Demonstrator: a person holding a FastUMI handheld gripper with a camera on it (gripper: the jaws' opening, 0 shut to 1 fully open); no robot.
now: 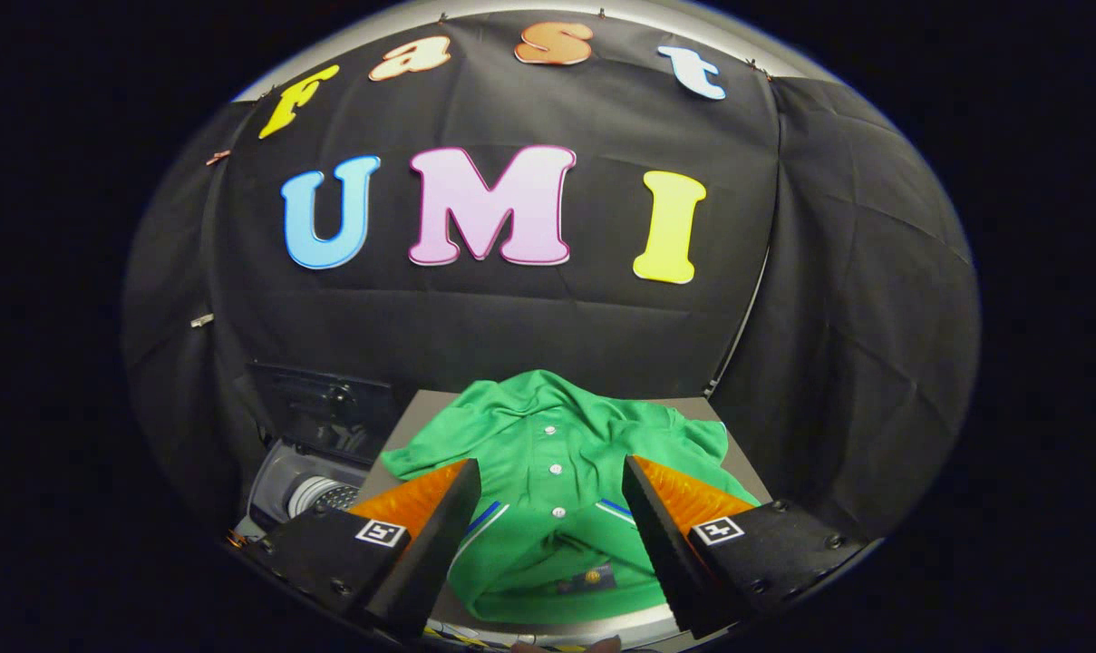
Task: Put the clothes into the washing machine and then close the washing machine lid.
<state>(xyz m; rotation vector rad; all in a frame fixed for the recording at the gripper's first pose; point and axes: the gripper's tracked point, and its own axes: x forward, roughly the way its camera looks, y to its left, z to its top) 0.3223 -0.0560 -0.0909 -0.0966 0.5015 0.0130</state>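
Nearest to me, my gripper (552, 490) has its two fingers spread well apart, gripping nothing, with a square printed marker (382, 532) on the left finger mount and another on the right. Between the fingers, and running on beyond them, lies the green shirt (548, 453), rumpled and spread flat. I can see a row of white buttons (555, 469) down its front placket, blue and white trim at either side of the placket, and a small dark label near the closest hem, too small for me to make out. Whether the fingertips touch the cloth or hang just above it I cannot tell.

Under the shirt is a grey tabletop (416, 406); its bare far left corner shows past the collar, and a pale strip of it shows at the near edge.

Left of the table, and lower, stands the washing machine (307, 485). Its dark lid (325, 404) is raised at the far side, and I can see the perforated metal drum (325, 495) inside the grey tub rim.

Farthest off, the black cloth booth wall (511, 336) closes the scene behind table and machine.
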